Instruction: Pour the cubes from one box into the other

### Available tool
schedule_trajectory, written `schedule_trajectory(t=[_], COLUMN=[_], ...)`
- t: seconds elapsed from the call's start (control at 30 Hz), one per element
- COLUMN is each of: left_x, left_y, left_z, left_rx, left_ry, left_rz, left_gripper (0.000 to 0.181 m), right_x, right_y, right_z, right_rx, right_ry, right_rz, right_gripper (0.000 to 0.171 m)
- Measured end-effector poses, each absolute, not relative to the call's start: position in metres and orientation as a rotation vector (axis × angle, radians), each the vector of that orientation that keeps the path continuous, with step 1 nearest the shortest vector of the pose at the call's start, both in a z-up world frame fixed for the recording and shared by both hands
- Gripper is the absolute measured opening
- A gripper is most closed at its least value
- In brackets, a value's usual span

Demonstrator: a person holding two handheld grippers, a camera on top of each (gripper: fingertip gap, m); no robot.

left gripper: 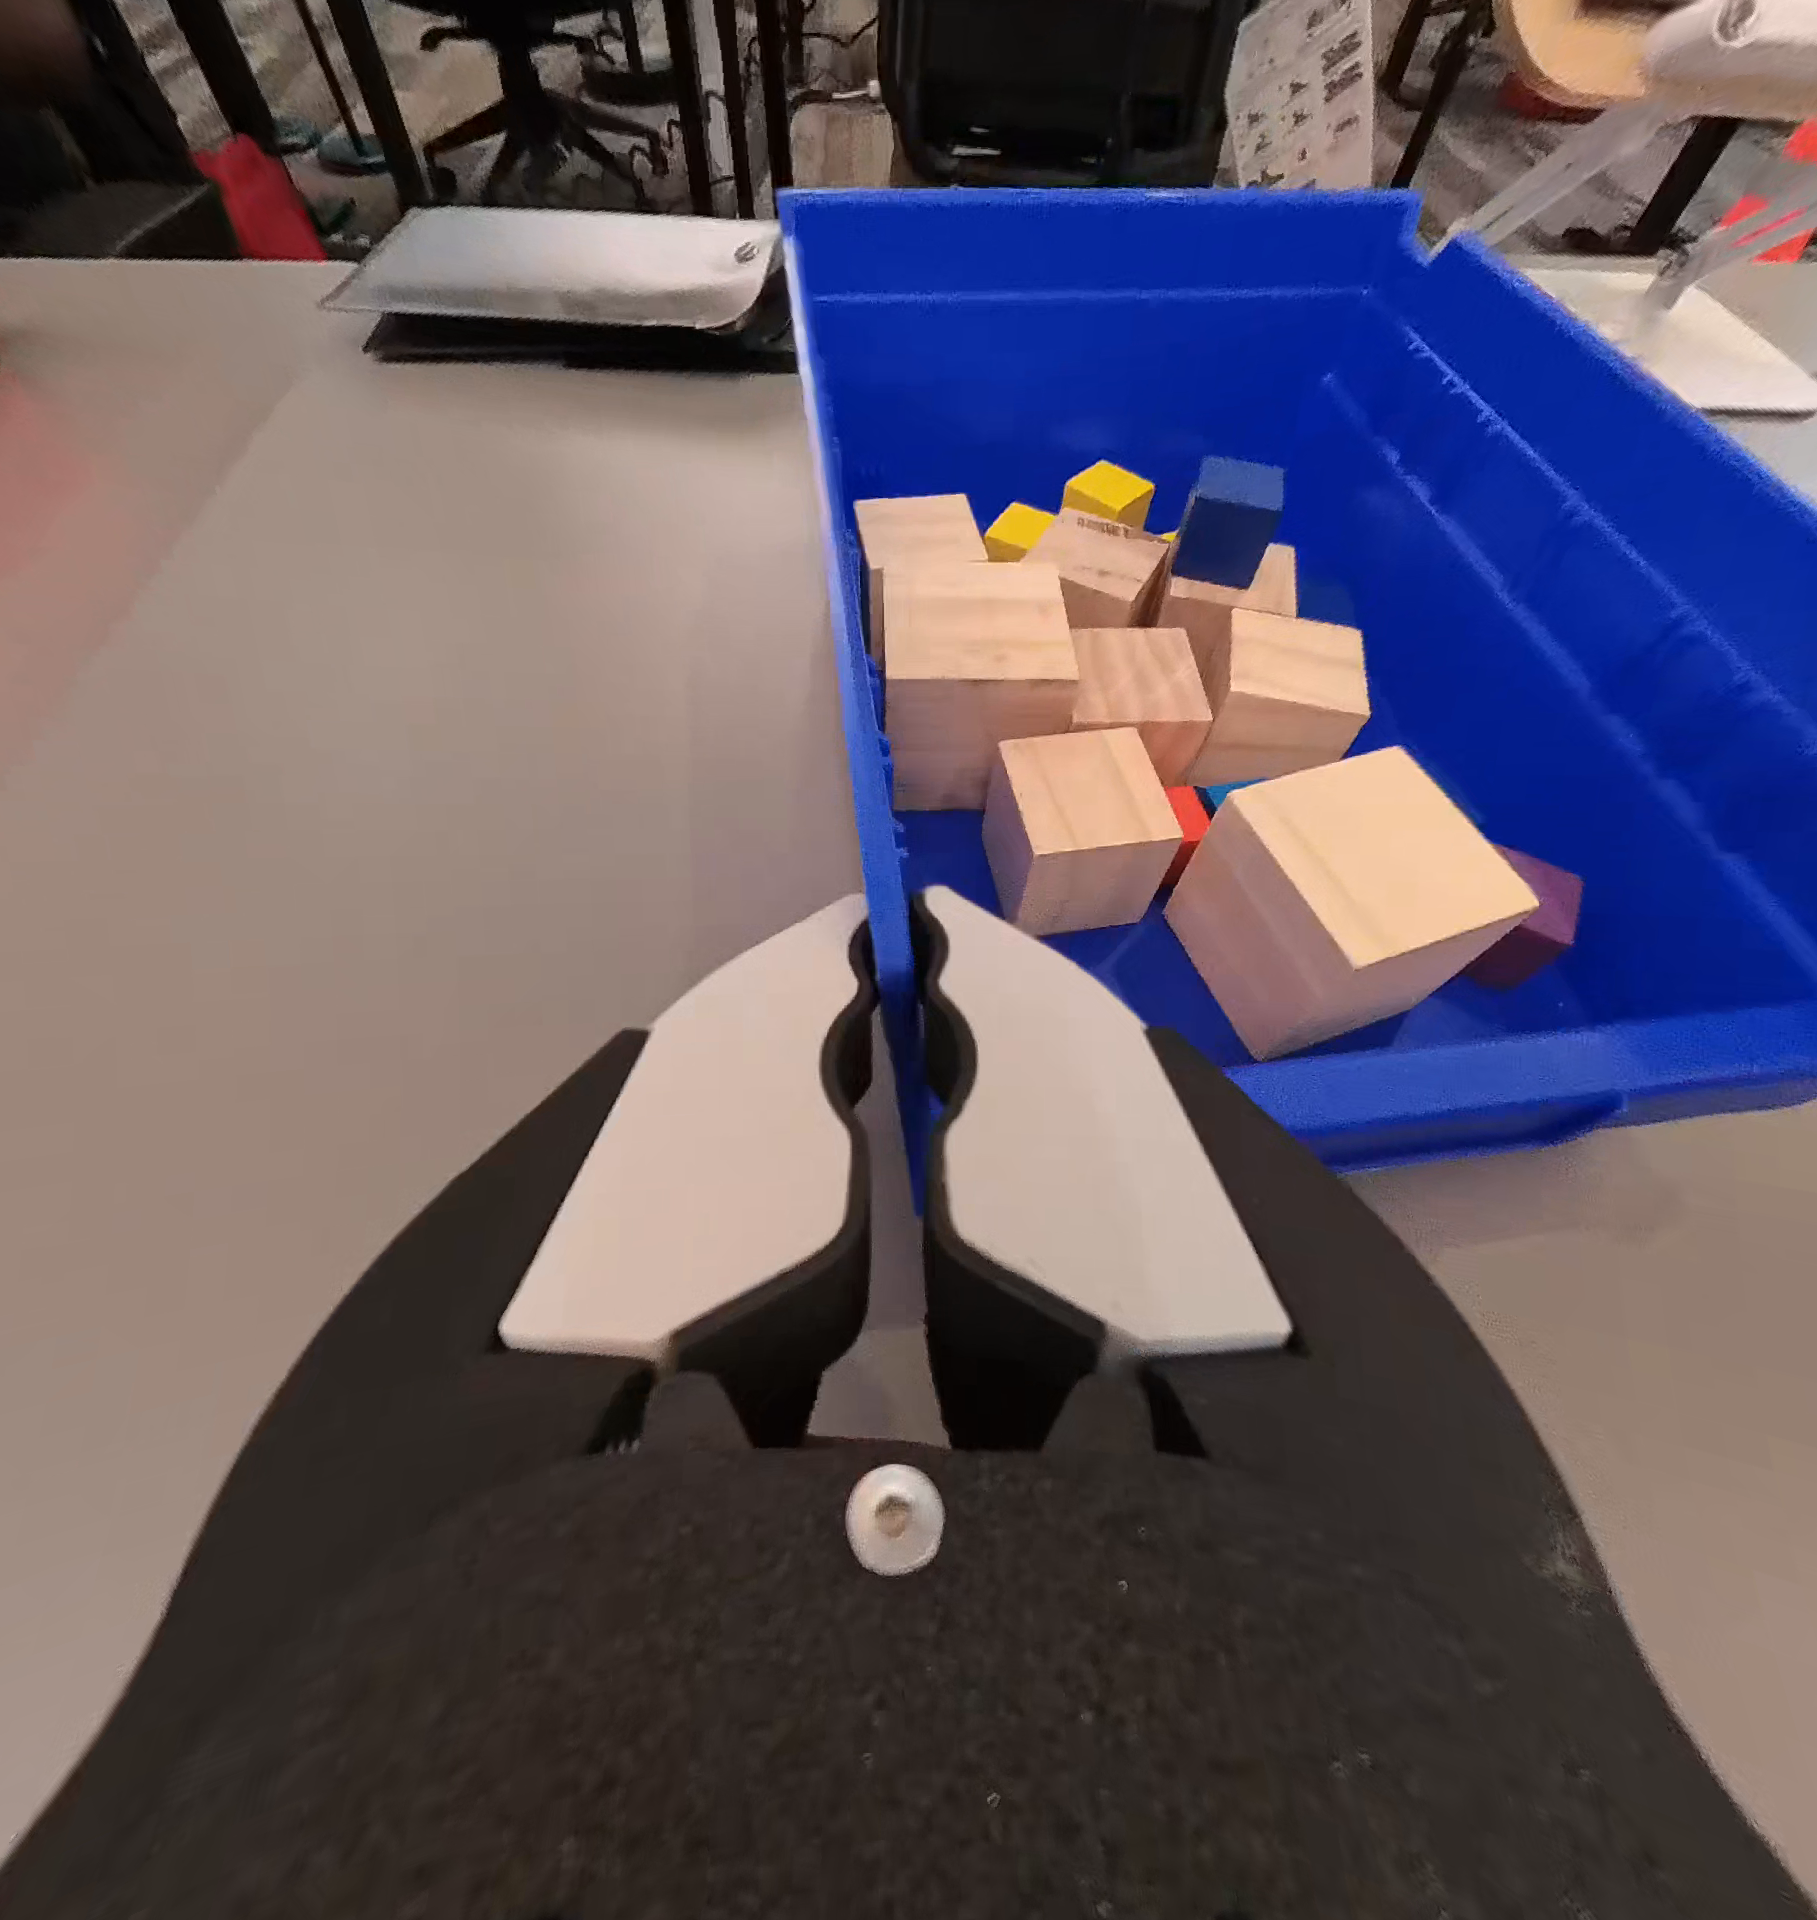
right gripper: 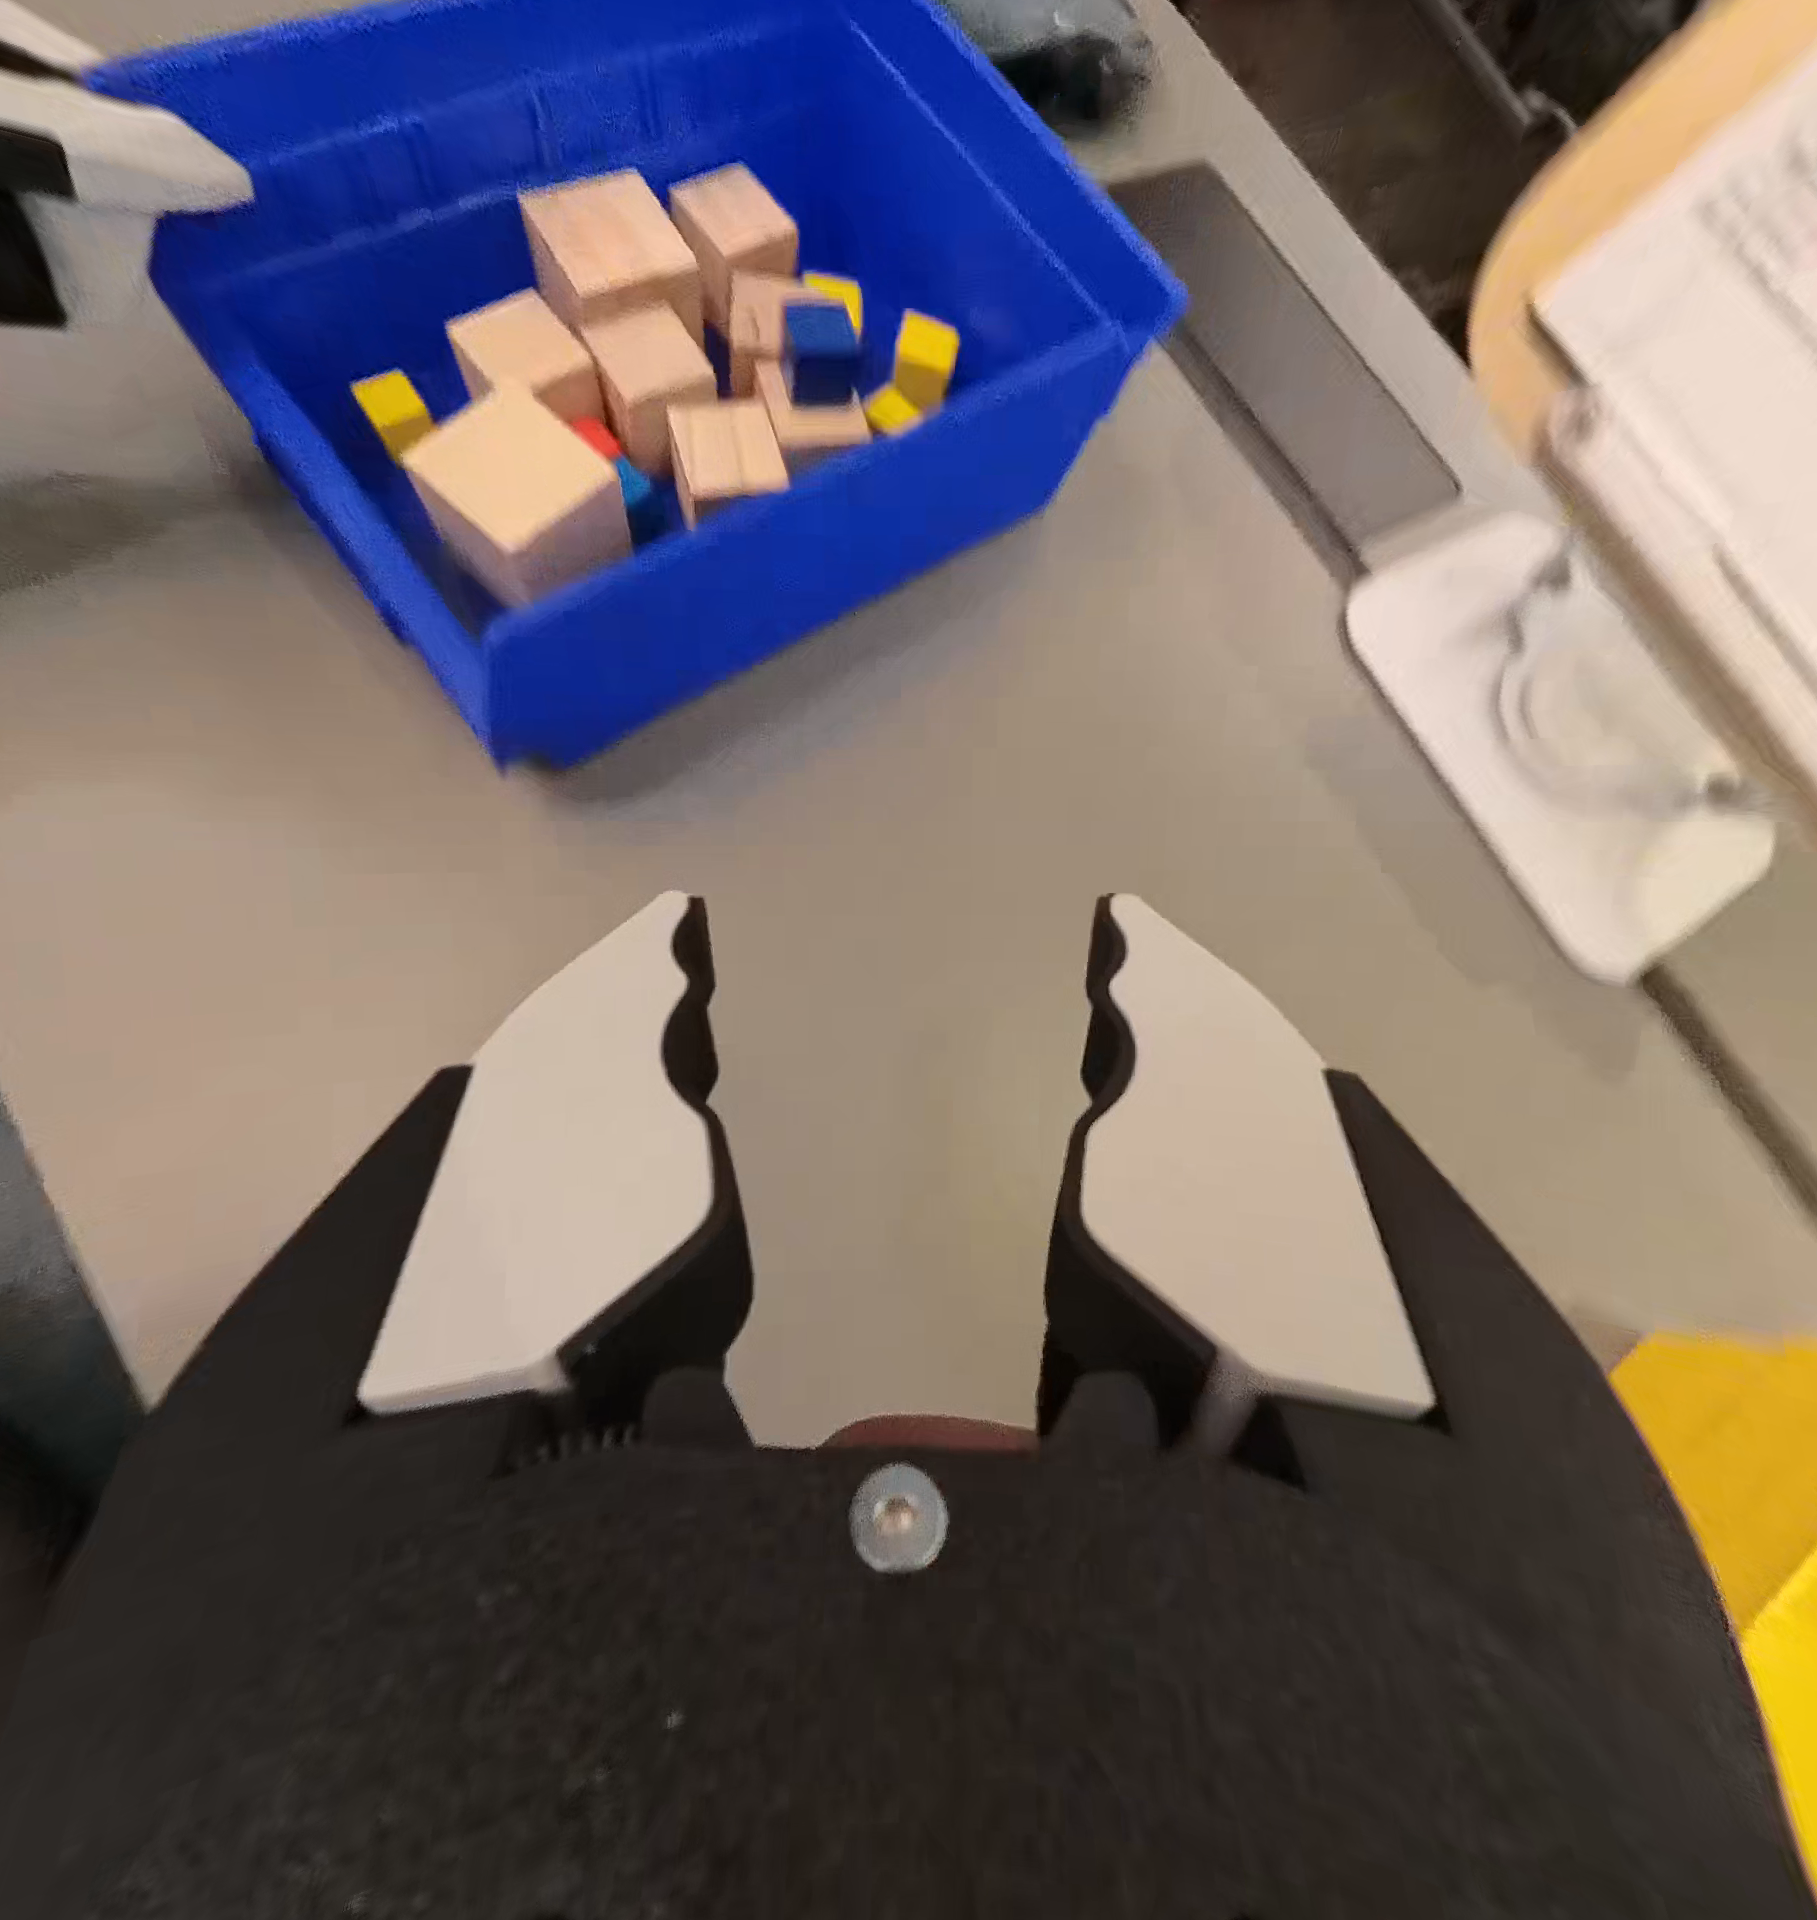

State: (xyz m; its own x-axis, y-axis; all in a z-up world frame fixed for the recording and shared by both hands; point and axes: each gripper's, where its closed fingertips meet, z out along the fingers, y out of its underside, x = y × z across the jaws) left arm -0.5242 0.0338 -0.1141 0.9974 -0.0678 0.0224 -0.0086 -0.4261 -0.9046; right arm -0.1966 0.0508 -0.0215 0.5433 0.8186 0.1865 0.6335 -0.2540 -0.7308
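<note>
Here, left gripper (left gripper: 896,914): clamped on blue bin (left gripper: 1569,582) wall, lower centre.
Right gripper (right gripper: 896,914): agape, empty.
Technique: tilt slowly, keeping wooden cubes (left gripper: 1122,707) controlled.

Your grey counter (left gripper: 384,727) carries the blue box (left gripper: 1506,1091) of cubes, a flat silver device (left gripper: 571,270) stacked on a dark one just beside the box's far corner, and a white stand base (right gripper: 1548,748) to the right.

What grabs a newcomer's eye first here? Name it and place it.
The blue bin on the grey table, heaped with wooden cubes and a few coloured ones. The left tongs pinch its side wall; the right tongs hang open above bare table.
</note>
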Motion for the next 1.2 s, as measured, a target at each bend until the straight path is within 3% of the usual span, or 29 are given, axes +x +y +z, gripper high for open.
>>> schedule_trajectory(t=[0.07, 0.17, 0.43, 0.63, 0.67, 0.73, 1.0, 1.2], left_x=[-0.525, -0.526, -0.527, -0.527, -0.527, -0.527, -0.519, -0.466], left_y=[0.034, 0.034, 0.035, 0.035, 0.035, 0.035, 0.034, 0.038], left_z=[-0.114, -0.114, -0.114, -0.114, -0.114, -0.114, -0.109, -0.063], left_rx=[-2.008, -2.016, -2.01, -2.01, -2.008, -2.01, -2.086, -2.029], left_ry=[0.101, 0.121, 0.091, 0.084, 0.079, 0.068, 0.067, 0.209], left_rz=[-0.026, 0.001, -0.112, -0.121, -0.13, -0.149, -0.151, -0.115], left_gripper=[0.004, 0.004, 0.004, 0.004, 0.004, 0.004, 0.003, 0.003], right_x=[-0.237, -0.288, -0.359, -0.381, -0.385, -0.389, -0.362, -0.286], right_y=[0.083, 0.148, 0.267, 0.285, 0.282, 0.285, 0.269, 0.256], right_z=[-0.012, -0.013, -0.068, -0.117, -0.119, -0.12, -0.1, -0.052], right_rx=[-1.952, -1.911, -2.074, -2.171, -2.19, -2.188, -2.182, -2.225], right_ry=[-1.297, -1.481, -1.795, -1.953, -1.988, -2.012, -2.14, -2.072], right_rz=[0.286, 0.127, 0.022, 0.034, 0.093, 0.112, 0.116, 0.012], right_gripper=[0.059, 0.062, 0.058, 0.053, 0.044, 0.009, 0.003, 0.002])
